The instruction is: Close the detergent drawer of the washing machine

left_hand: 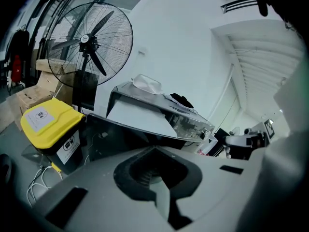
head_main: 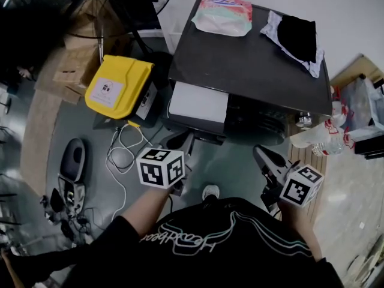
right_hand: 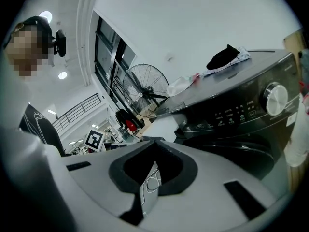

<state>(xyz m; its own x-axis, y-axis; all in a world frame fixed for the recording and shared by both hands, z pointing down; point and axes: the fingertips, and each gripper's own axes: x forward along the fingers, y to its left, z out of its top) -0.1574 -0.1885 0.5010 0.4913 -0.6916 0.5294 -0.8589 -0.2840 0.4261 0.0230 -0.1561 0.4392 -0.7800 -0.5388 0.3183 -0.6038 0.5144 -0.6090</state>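
The dark washing machine (head_main: 258, 59) stands ahead of me. Its white detergent drawer (head_main: 198, 102) is pulled out at the front left. The drawer also shows in the left gripper view (left_hand: 139, 117) and in the right gripper view (right_hand: 161, 127), beside the control panel (right_hand: 236, 114) and dial (right_hand: 273, 99). My left gripper (head_main: 179, 140) (left_hand: 155, 150) hangs just short of the drawer's front, jaws shut and empty. My right gripper (head_main: 259, 152) (right_hand: 153, 145) is lower right of the drawer, in front of the machine, also shut with nothing held.
A yellow-lidded box (head_main: 119, 87) sits left of the machine, with white cables (head_main: 123, 155) on the floor before it. A standing fan (left_hand: 91, 37) and cardboard boxes (head_main: 78, 62) are behind. A plastic bag (head_main: 223, 15) and black cloth (head_main: 298, 36) lie on the machine. Bottles (head_main: 327, 143) stand at right.
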